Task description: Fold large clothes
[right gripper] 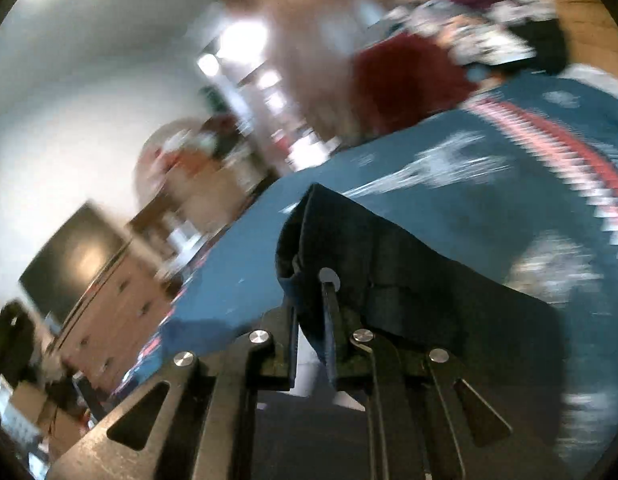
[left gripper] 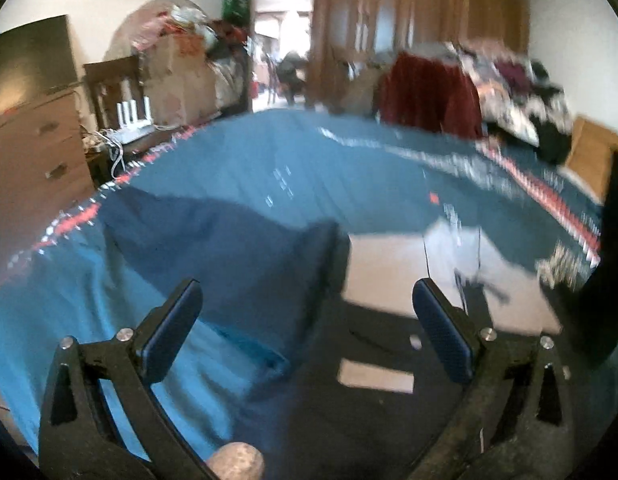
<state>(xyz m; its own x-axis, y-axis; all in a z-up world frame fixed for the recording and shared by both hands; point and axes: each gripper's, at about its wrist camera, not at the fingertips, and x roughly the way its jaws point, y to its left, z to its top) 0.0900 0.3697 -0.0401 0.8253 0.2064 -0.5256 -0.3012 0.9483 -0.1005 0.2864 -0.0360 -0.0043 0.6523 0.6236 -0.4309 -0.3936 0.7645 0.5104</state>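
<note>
A dark navy garment (left gripper: 237, 248) lies on a teal bedspread (left gripper: 269, 152) that has a red and white border. A pale grey part (left gripper: 389, 264) shows beside it. My left gripper (left gripper: 305, 292) hovers just above the garment, open wide, with nothing between its fingers. My right gripper (right gripper: 311, 308) is shut on a lifted edge of the dark garment (right gripper: 369, 256), which drapes over its fingertips and hides them. The right wrist view is tilted and blurred. A dark shape (left gripper: 613, 240) at the right edge of the left wrist view is too blurred to identify.
A wooden dresser (left gripper: 41, 160) with a dark screen (left gripper: 29, 60) on top stands left of the bed. Piled clothes (left gripper: 513, 80) and a maroon cloth (left gripper: 429, 92) lie at the far right. An open doorway (left gripper: 281, 40) is behind. A fingertip (left gripper: 237, 460) shows at the bottom.
</note>
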